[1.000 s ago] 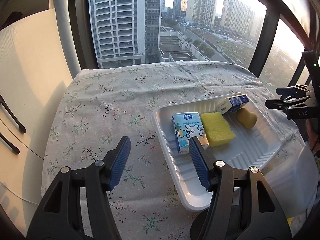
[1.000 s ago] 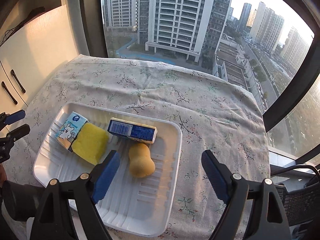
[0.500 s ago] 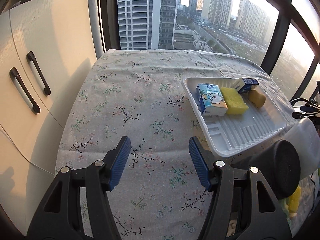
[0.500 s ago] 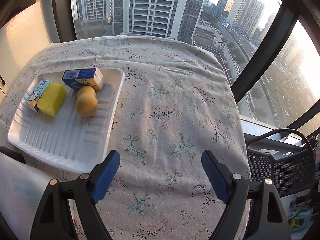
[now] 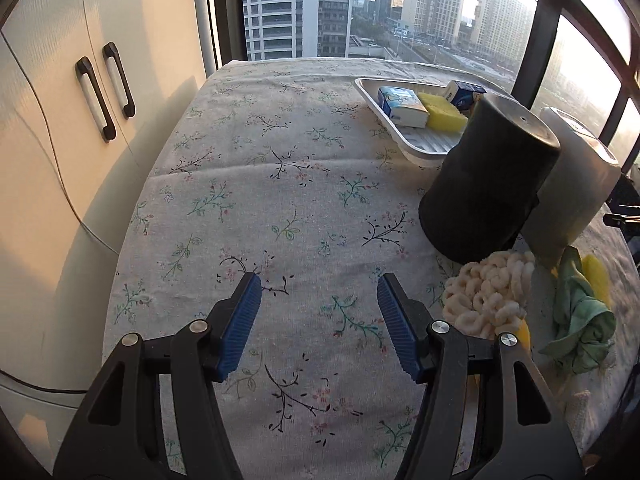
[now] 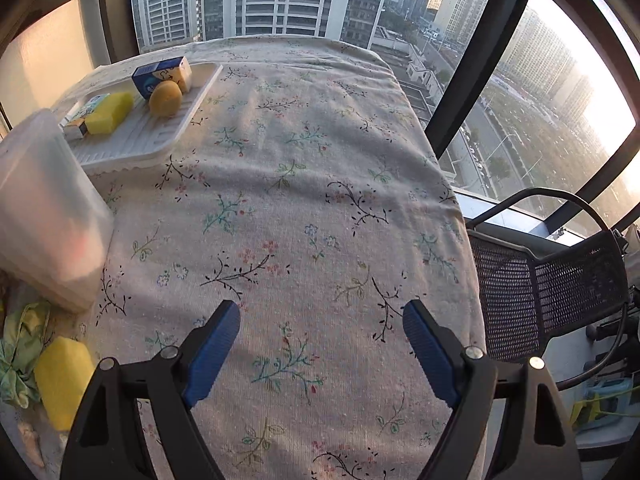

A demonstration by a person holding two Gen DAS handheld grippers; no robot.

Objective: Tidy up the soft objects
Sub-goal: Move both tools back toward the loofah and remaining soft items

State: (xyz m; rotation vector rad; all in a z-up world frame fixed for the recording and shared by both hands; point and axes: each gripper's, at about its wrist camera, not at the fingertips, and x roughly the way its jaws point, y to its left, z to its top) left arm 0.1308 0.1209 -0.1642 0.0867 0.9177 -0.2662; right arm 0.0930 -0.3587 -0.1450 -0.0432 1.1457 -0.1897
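Your left gripper (image 5: pixel 318 300) hangs over bare floral tablecloth (image 5: pixel 280 184), its ribbed blue pads (image 5: pixel 240 328) apart with nothing between them. Your right gripper (image 6: pixel 320 332) also stands with its jaws spread wide and empty above the cloth.

Just right of your left gripper lies a cream knitted piece of thick looped yarn (image 5: pixel 488 296), touching the foot of a matte black cylinder (image 5: pixel 488 184). Beside that stands a frosted translucent container (image 5: pixel 576 192). A crumpled green cloth (image 5: pixel 580 320) and a smooth yellow sponge (image 6: pixel 64 380) lie near its base.

At the far end of the table, a ribbed white tray (image 6: pixel 140 140) holds a blue tissue pack (image 5: pixel 402 106), a porous yellow sponge block (image 5: pixel 444 114), a blue-and-white carton (image 6: pixel 162 74) and a rounded, gourd-shaped tan piece (image 6: pixel 165 98), packed close together.
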